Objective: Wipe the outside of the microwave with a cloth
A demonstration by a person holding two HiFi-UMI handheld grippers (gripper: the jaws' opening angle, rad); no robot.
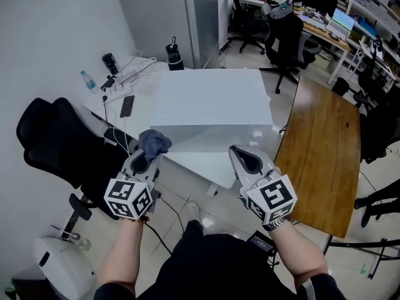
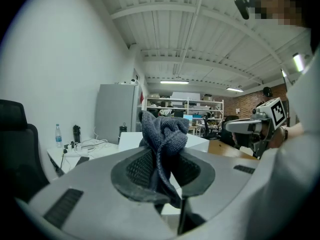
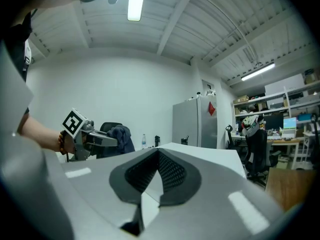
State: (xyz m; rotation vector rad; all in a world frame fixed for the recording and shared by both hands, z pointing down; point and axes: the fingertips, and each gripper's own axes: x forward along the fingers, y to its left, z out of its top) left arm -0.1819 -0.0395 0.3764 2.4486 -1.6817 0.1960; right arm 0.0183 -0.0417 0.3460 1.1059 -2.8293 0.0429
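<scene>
Office, white desk [image 1: 145, 108]: white boxy microwave [image 1: 212, 108]; crumpled grey-blue cloth [image 1: 154, 144] clamped in left gripper [image 1: 145, 158]; right gripper [image 1: 240, 155] closed, empty.

Nubby grey cloth [image 2: 162, 136] (knitted, matt)

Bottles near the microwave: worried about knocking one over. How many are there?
3. A clear water bottle at the left edge of the desk, a black flask farther back, a black bottle beyond the microwave, at its far left corner. Others may be hidden.
</scene>
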